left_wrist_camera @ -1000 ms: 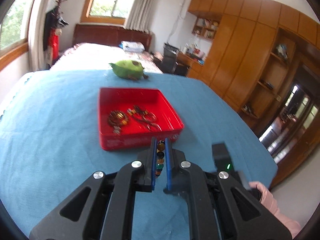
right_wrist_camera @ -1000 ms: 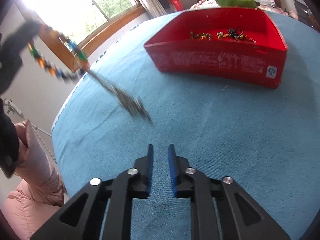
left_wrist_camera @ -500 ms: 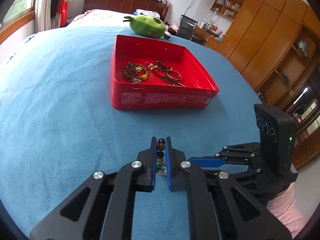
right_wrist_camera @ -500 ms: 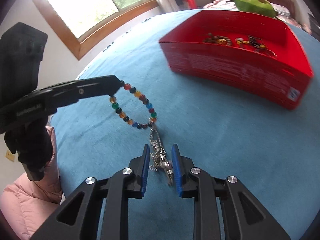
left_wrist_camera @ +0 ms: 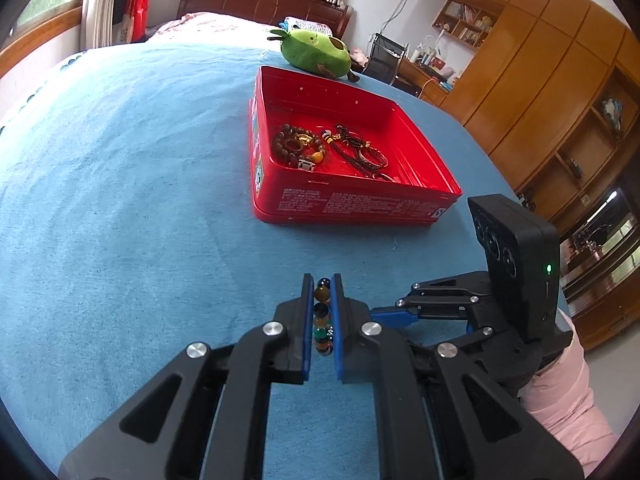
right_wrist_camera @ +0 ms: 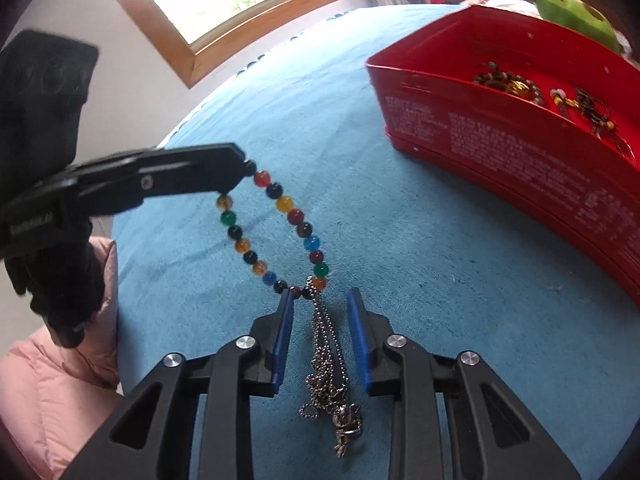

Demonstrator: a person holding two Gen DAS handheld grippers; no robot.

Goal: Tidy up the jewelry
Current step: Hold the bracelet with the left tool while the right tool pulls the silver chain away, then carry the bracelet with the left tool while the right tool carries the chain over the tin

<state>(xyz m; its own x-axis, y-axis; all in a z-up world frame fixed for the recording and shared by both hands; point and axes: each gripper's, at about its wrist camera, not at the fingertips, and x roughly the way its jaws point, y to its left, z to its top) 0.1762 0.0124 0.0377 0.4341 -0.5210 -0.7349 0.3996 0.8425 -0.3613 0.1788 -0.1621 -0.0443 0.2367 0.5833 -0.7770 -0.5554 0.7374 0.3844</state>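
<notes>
Right wrist view shows the blue cloth (right_wrist_camera: 400, 220), the red box (right_wrist_camera: 500, 148), then the bead bracelet (right_wrist_camera: 280, 236) pinched tight by the left gripper (left_wrist_camera: 321, 316). Only here, a silver chain (right_wrist_camera: 328, 360) hangs untouched between the closing right gripper (right_wrist_camera: 320, 336). Squeeze the chain gently.

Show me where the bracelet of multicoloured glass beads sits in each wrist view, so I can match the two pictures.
Left wrist view: the bracelet of multicoloured glass beads is low centre, edge-on, pinched between the left gripper's pads.
Right wrist view: the bracelet hangs as an open loop left of centre from the left gripper, a silver ball chain trailing from it.
Shared landmark: the red metal tin.
</notes>
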